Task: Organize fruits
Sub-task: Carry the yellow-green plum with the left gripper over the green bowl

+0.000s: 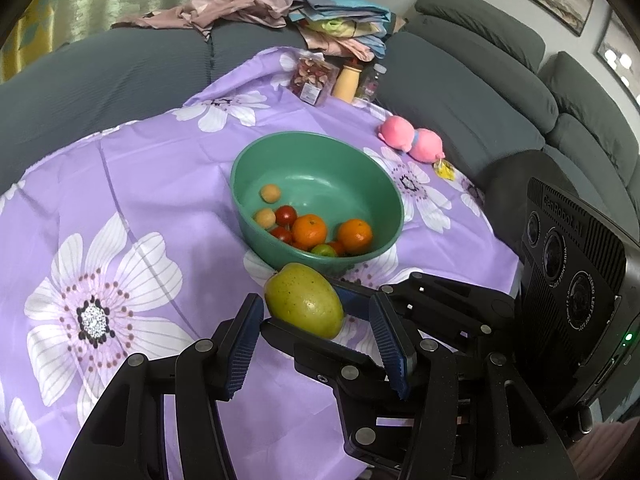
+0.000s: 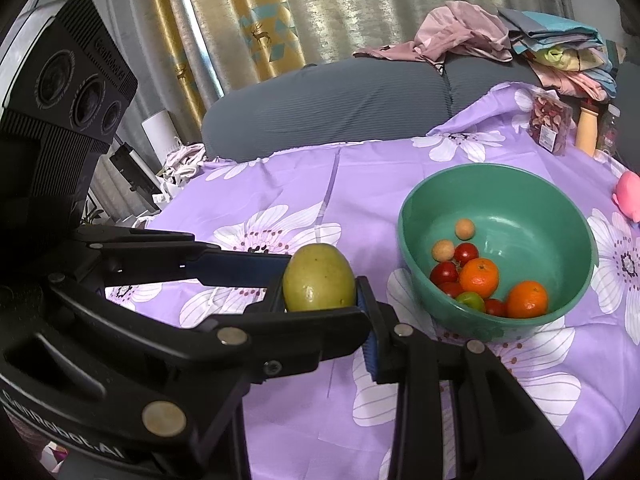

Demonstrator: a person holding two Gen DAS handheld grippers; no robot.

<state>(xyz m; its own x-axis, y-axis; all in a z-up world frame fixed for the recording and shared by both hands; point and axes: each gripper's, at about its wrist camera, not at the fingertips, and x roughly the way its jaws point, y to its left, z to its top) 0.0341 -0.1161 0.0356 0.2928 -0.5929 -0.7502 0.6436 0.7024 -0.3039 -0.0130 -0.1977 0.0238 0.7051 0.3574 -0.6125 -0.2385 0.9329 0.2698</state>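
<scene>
The grey sofa (image 1: 460, 92) wraps round the back of the scene, with folded laundry (image 1: 340, 16) heaped on it. In front lies the worktop under a purple flowered cloth (image 1: 160, 168), and on that cloth sits the green bowl (image 1: 256, 152), already holding two oranges (image 1: 309, 229), several small red fruits, two pale round ones and a green one. A pink plush toy (image 1: 412, 140) lies beyond the bowl, near the sofa.

The green mango (image 2: 319, 276) is just short of the bowl's near rim, pinched between the blue pads of the right gripper (image 2: 320, 292). The left gripper (image 1: 316, 332) has its jaws spread either side of the same fruit; from its own view the pads appear to stand clear of the skin, though the right gripper's finger crosses there and hides part of the contact.

The step in hand looks like carrying the mango into the bowl. To do it well, keep the left jaws out of the path, lift the fruit over the rim rather than nudging the bowl, and set it low in the open far half so it does not drop onto the small fruits.
</scene>
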